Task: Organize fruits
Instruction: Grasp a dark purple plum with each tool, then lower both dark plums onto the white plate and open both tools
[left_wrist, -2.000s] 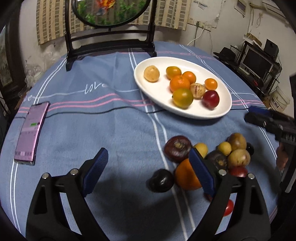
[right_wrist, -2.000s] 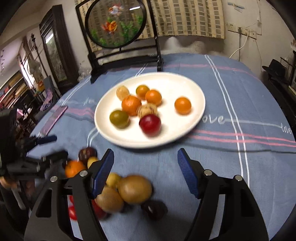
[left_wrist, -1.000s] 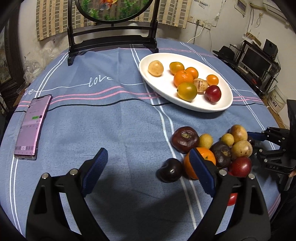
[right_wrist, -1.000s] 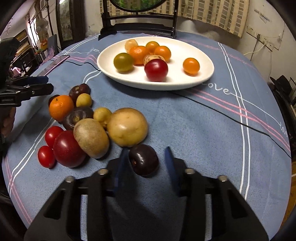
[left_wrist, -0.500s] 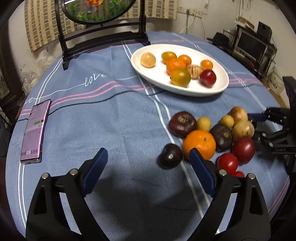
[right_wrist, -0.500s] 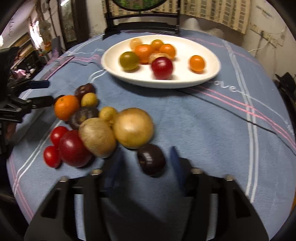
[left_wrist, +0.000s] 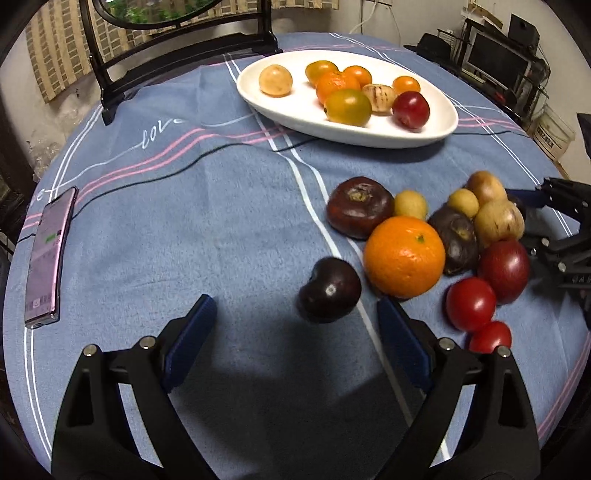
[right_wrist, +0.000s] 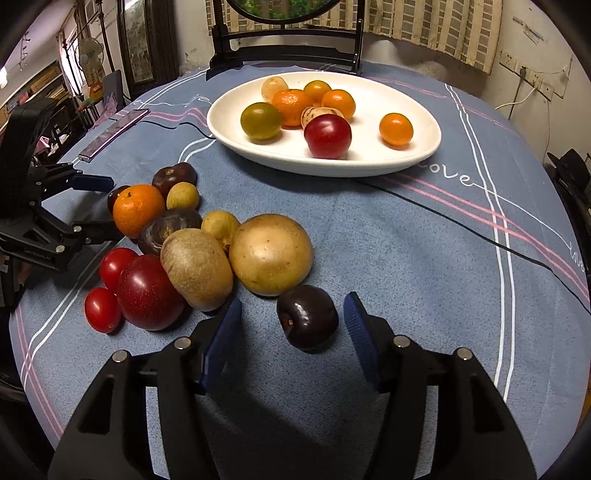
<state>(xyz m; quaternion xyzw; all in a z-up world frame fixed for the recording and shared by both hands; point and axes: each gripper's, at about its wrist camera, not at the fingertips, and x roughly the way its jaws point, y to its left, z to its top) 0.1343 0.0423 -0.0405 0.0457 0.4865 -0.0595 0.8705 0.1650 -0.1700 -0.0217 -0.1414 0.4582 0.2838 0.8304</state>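
From the left wrist, the left gripper (left_wrist: 295, 314) stands wide with nothing between its pads; one dark plum (left_wrist: 330, 290) lies on the blue tablecloth (left_wrist: 207, 229) just ahead of them, apart from both. To its right a cluster of loose fruit touches: one orange (left_wrist: 404, 252), two red tomatoes (left_wrist: 471, 304), one dark red plum, two dark purple fruits, two small yellow ones and two brown ones. The white plate (left_wrist: 295, 107) beyond holds seven fruits. One phone (left_wrist: 50, 258) lies near the left table edge, with broad bare cloth between it and the fruit. From the right wrist, the right gripper (right_wrist: 292, 316) has just been opening; a second dark plum (right_wrist: 307, 316) sits between its pads, touching neither. Bare cloth spreads to the right, up to the table edge.
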